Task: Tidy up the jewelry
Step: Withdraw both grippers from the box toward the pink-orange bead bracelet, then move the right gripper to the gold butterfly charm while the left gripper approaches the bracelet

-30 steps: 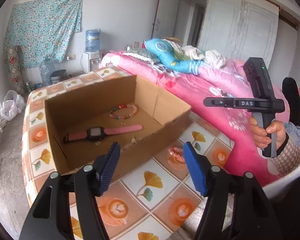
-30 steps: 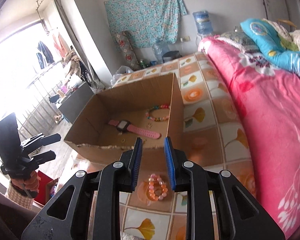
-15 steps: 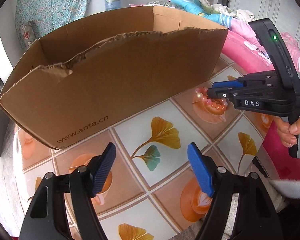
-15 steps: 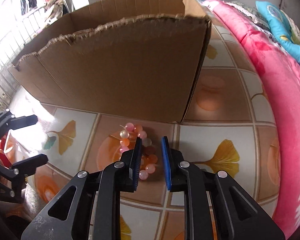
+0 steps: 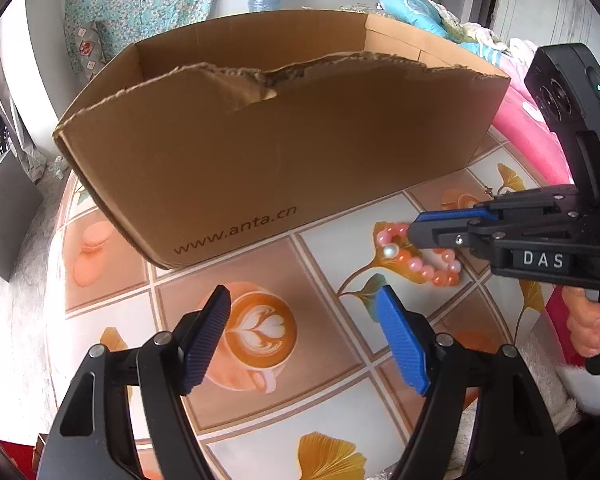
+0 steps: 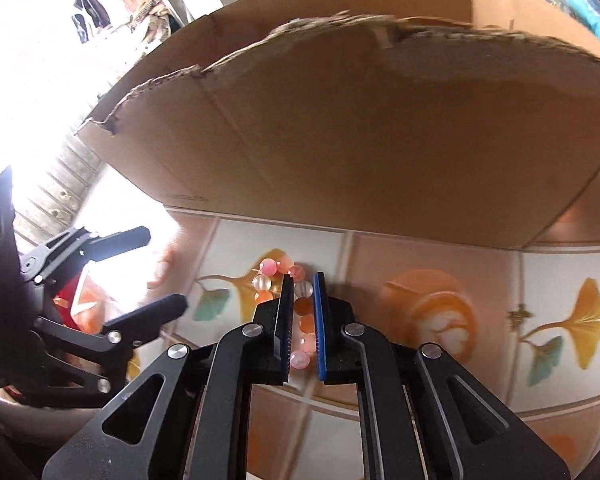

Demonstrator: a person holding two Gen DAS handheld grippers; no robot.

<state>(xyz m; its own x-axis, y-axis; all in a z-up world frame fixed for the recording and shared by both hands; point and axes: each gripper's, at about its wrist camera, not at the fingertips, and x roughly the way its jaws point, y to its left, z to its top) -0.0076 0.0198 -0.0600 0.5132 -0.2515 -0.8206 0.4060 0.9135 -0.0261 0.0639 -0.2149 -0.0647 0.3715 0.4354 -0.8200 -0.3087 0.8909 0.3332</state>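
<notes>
While "DAS" tongs [image 5: 414, 229] straddle beads [image 5: 432, 270], box [image 5: 260, 160] reads "www.anta.cn".

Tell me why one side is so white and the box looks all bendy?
Right wrist view: bright light from the left washes that side out to white, and the left tool shows dark against it; the brown cardboard box is bowed by the fisheye lens and a bit blurred. Left wrist view: even light, sharp, the straight box edges curve too, and one bead of the pink and orange bead bracelet glints.

The cardboard box [image 5: 260, 152] reads "www.anta.cn" (dark print, low on its near wall), and the right gripper [image 5: 414, 232] bears "DAS".
</notes>
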